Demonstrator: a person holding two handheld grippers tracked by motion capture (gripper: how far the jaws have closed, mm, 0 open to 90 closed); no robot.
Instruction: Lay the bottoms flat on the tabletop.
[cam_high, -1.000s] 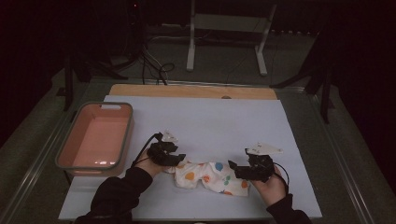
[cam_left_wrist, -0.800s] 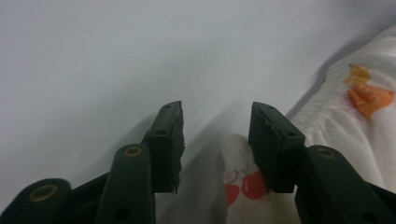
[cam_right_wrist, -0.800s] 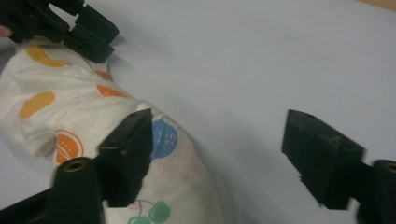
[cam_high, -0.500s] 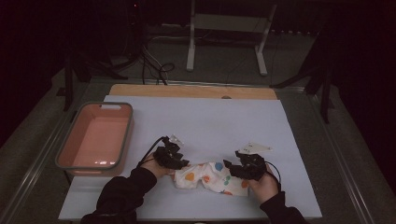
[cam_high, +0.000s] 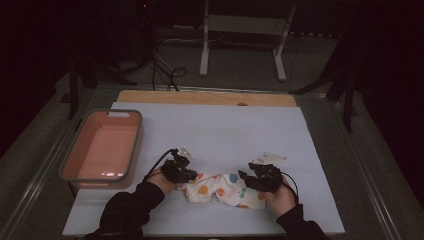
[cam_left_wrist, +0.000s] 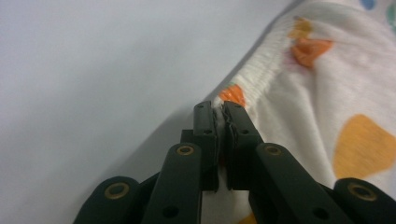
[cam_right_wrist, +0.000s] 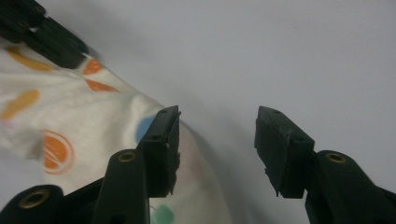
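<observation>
Pinching the cloth's (cam_left_wrist: 322, 107) elastic hem with the left gripper (cam_left_wrist: 219, 109) fingers; right gripper (cam_right_wrist: 217, 122) fingers, just closing, gape around nothing yet. Seat that edge deep before lifting off the bench (cam_high: 220, 135).

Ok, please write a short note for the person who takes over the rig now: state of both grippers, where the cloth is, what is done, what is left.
Left hand-held gripper: jaws have just closed, now shut on the ribbed hem of the patterned cloth.
Right hand-held gripper: jaws have been closing but are open; one jaw lies against the cloth edge, nothing pinched yet.
Cloth: crumpled on the white table cover near the front edge, between both grippers.
Pink bin: at the table's left, nothing in it.
Done: left grip taken.
Left, probably: close the right gripper on its edge, then lift or spread the cloth.
</observation>
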